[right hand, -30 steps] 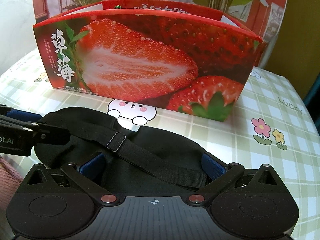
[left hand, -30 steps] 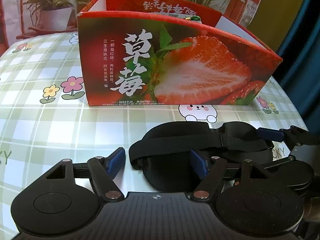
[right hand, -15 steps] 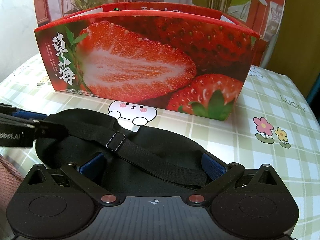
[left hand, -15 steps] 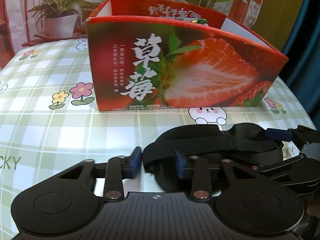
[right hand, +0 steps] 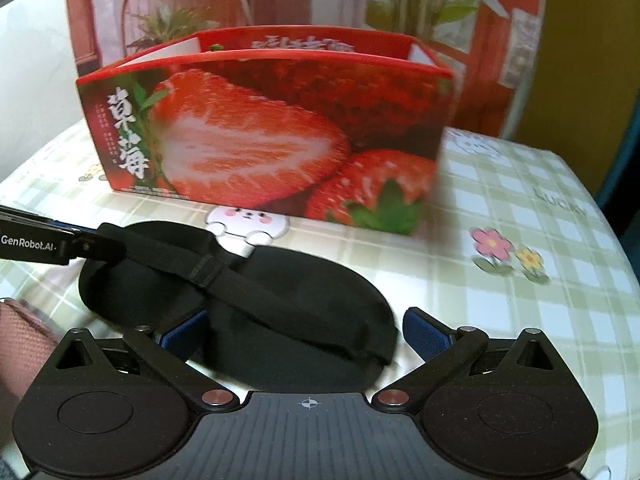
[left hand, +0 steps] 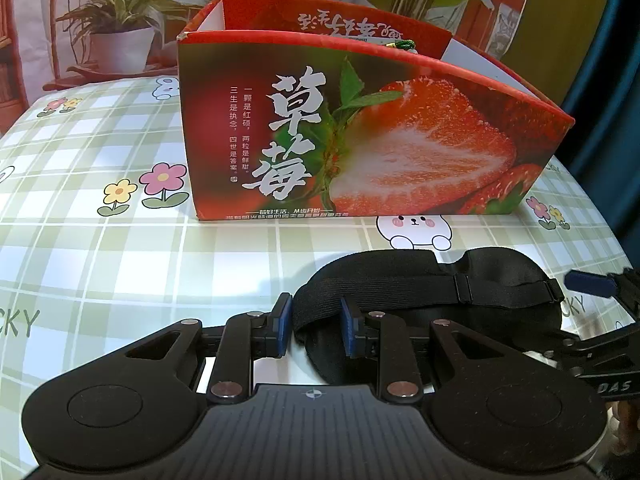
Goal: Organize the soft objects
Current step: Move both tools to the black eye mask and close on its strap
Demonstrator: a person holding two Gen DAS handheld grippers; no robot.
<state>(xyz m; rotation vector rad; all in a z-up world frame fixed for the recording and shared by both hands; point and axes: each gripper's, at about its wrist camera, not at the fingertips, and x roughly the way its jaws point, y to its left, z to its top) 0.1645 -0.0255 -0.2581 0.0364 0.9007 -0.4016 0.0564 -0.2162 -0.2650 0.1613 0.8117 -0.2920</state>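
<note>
Currently: left gripper fingers pinch black eye mask strap end; right gripper fingers spread wide, straddling its other end, gripping nothing.

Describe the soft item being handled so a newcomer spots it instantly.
Find the strawberry box on the checked tablecloth. Flat on the cloth just before it, beside a printed bunny, lies the eye mask. It is the only all-black cloth item, two rounded lobes crossed by an elastic strap.
</note>
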